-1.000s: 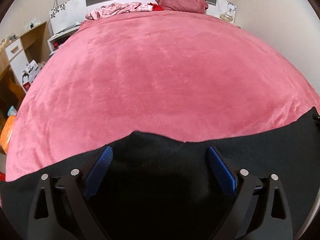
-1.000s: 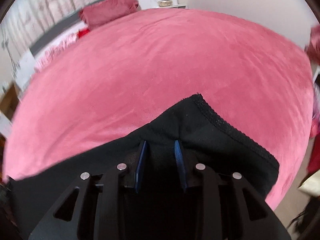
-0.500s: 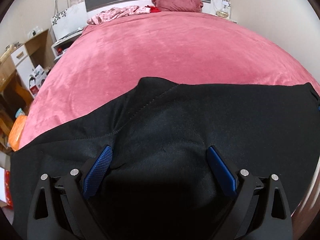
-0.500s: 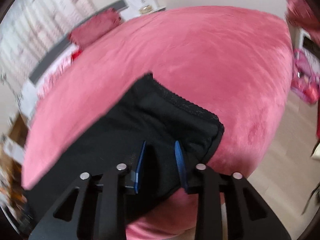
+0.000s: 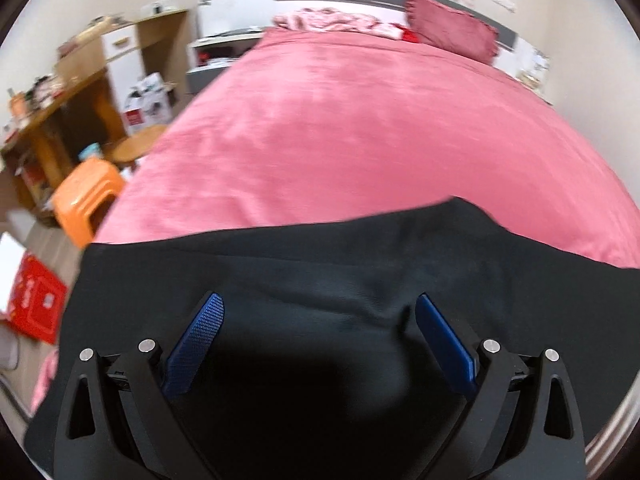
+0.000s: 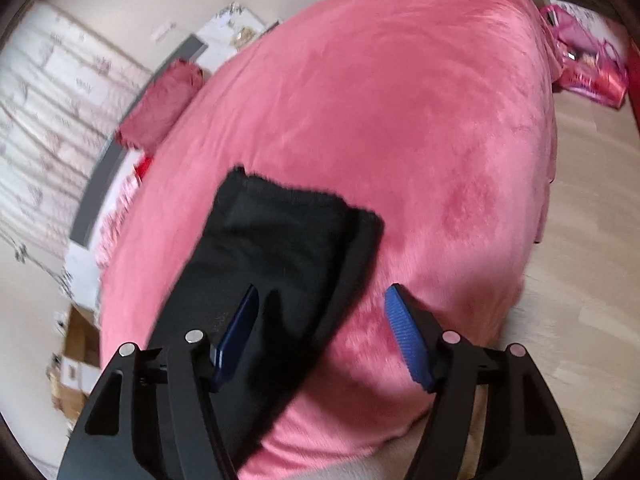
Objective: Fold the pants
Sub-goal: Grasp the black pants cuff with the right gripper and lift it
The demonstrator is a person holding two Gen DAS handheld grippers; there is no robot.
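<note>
Left gripper (image 5: 318,314) stood with its blue pads spread wide and nothing pinched; the black pants (image 5: 320,264) lay under and between them, stretched across the near edge of the pink bedspread (image 5: 360,128). Right gripper (image 6: 322,306) (jaws closing, pads not pressing cloth) hovered over the folded end of the pants (image 6: 280,240), whose edge passed between the pads: the left pad lay over black fabric, the right pad over bare bedspread (image 6: 400,120).
</note>
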